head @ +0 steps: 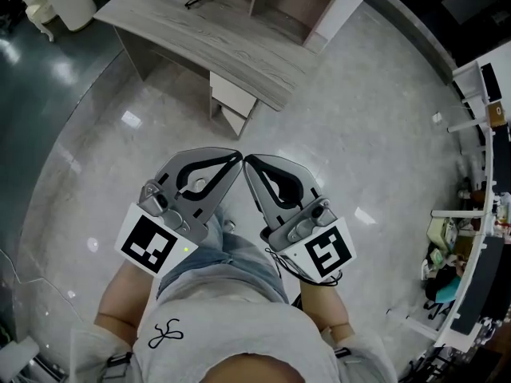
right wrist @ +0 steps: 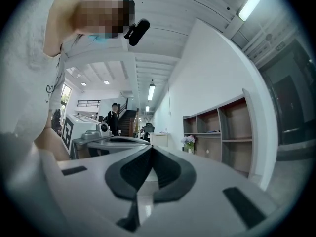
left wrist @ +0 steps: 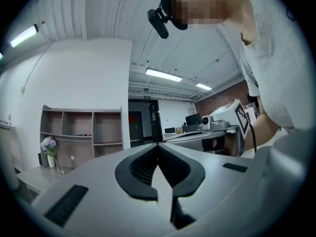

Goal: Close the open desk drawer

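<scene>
Left gripper fingers together, empty, right gripper fingers together, empty

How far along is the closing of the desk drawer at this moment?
Done: nothing yet; the drawer juts out from under the desk. In hand: the left gripper and right gripper are held near the person's body, jaws together and empty, with floor between them and the desk. Left: walk up, set a gripper against the drawer front and push it in.
</scene>
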